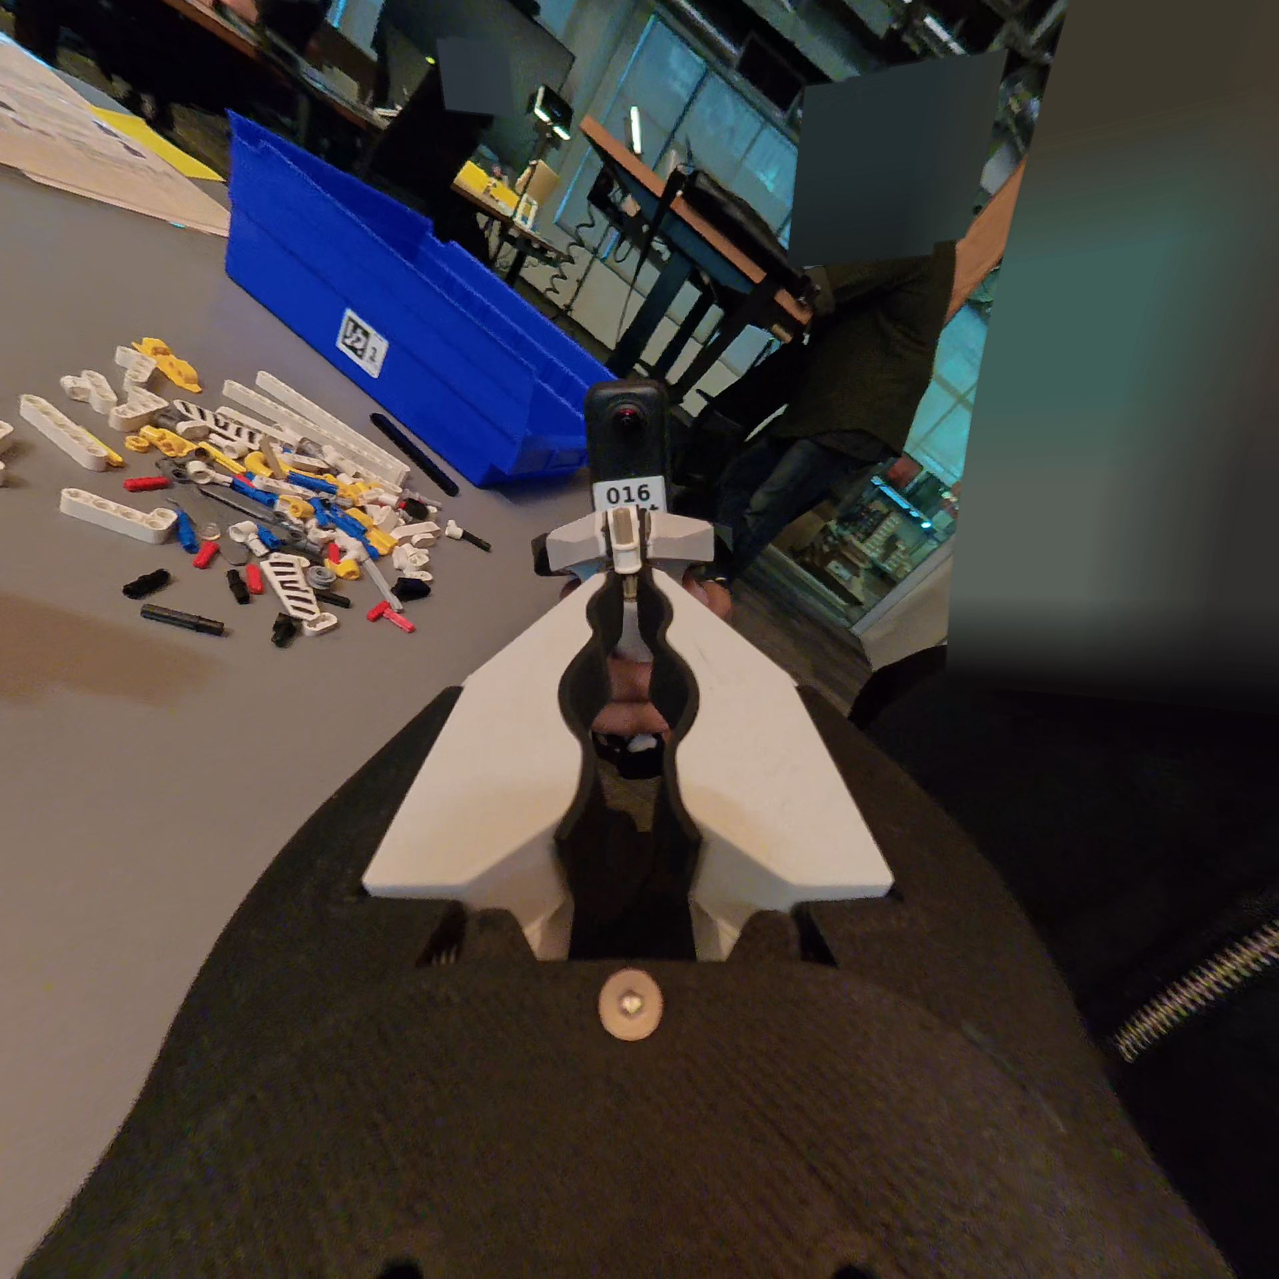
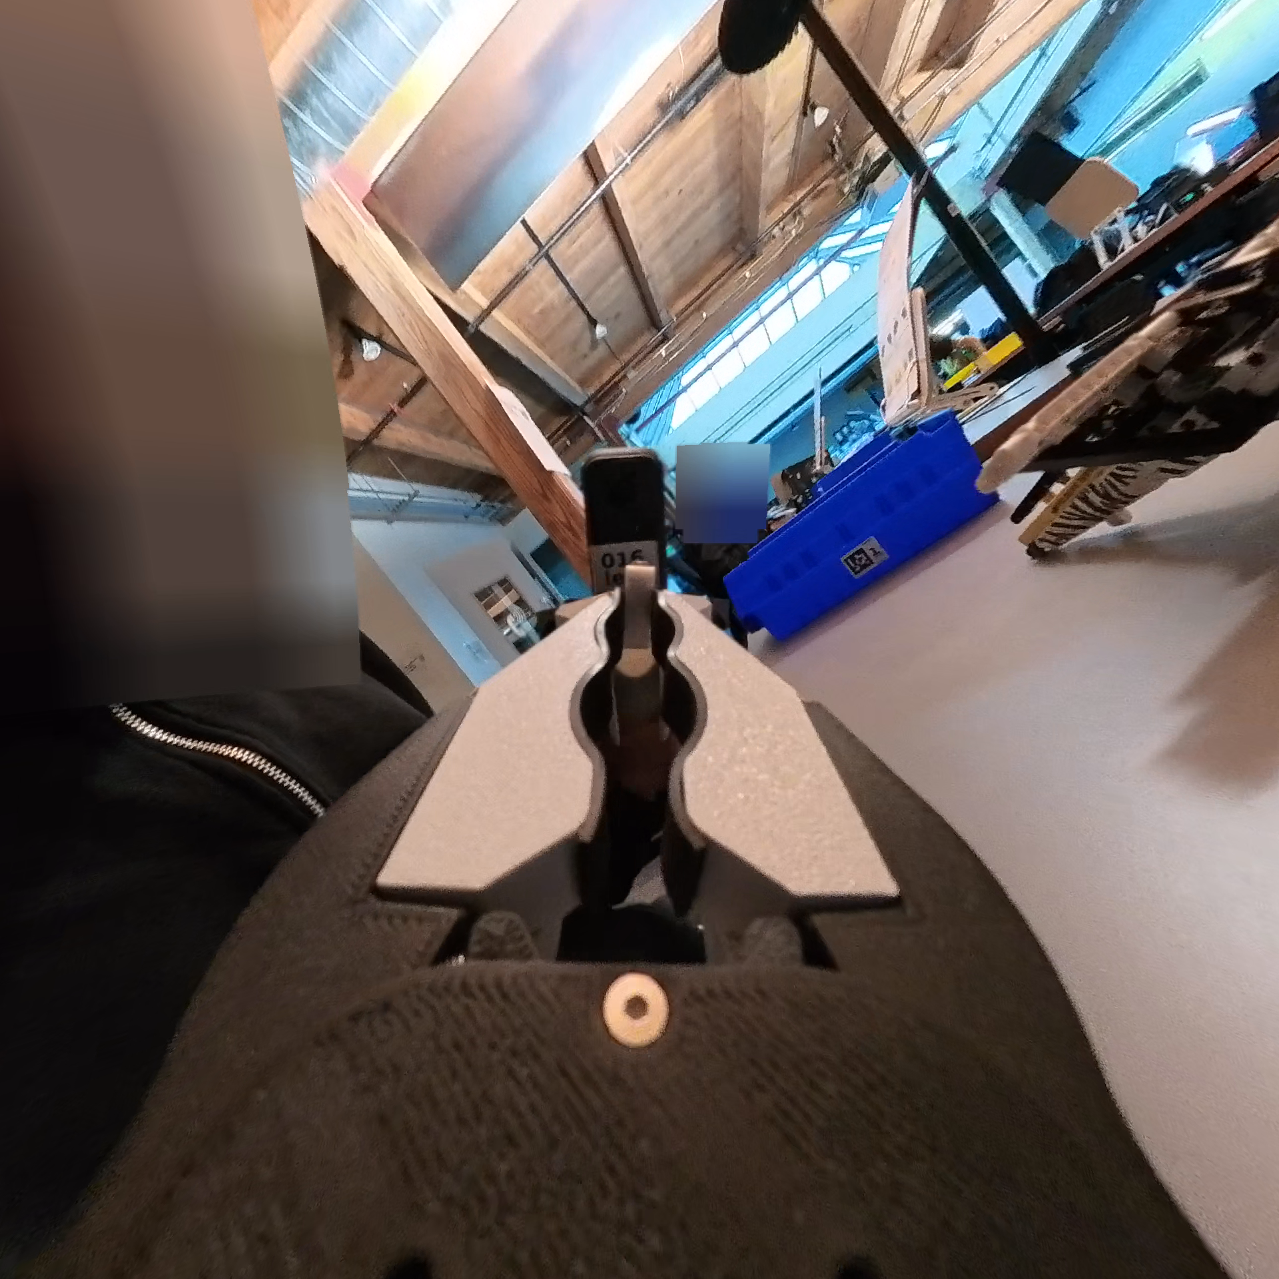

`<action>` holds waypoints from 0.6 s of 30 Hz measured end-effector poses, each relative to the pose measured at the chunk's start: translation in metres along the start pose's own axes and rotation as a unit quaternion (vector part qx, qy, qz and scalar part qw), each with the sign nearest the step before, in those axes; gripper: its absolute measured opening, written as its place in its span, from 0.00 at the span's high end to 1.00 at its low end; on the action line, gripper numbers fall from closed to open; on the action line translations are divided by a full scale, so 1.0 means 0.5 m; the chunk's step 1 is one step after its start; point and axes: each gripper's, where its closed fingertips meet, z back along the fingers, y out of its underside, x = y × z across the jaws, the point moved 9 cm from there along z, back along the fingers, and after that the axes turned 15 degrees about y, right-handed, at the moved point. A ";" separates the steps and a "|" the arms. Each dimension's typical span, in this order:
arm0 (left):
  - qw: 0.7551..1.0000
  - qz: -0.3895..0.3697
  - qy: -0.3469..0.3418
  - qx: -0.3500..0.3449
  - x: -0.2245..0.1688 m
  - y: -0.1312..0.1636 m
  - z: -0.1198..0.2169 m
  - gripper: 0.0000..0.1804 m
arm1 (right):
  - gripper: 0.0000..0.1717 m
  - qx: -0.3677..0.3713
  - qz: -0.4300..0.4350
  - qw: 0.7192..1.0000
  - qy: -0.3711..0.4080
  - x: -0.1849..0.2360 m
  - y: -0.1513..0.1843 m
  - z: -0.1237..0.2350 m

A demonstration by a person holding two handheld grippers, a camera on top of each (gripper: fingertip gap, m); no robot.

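Both grippers met tip to tip above the grey table (image 1: 104,727). Left gripper (image 1: 628,588) was clamped on a thin tan axle (image 1: 625,529) carrying a white connector (image 1: 626,557); right gripper (image 2: 635,623) was closed on the same axle's other end (pads pressed). Loose brick pile (image 1: 277,498) lay left, beside the blue bin (image 1: 429,332)
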 end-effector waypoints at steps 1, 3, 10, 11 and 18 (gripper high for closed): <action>1.000 -0.006 -0.011 0.002 -0.001 0.001 -0.002 0.98 | 0.98 -0.010 -0.002 1.000 0.003 0.000 0.000 0.000; 1.000 -0.016 -0.026 -0.003 -0.005 -0.001 -0.008 0.98 | 0.98 -0.032 -0.013 0.999 0.002 0.001 -0.001 0.000; 0.999 -0.013 -0.050 -0.013 -0.002 -0.001 -0.022 0.96 | 0.98 -0.100 -0.046 0.994 0.020 -0.004 0.008 0.003; 0.998 -0.016 -0.056 -0.014 -0.002 -0.001 -0.024 0.96 | 0.98 -0.109 -0.051 0.992 0.022 -0.006 0.009 0.003; 0.996 -0.022 -0.072 -0.041 0.003 0.008 -0.035 0.96 | 0.98 -0.153 -0.074 0.985 0.033 -0.010 0.019 0.006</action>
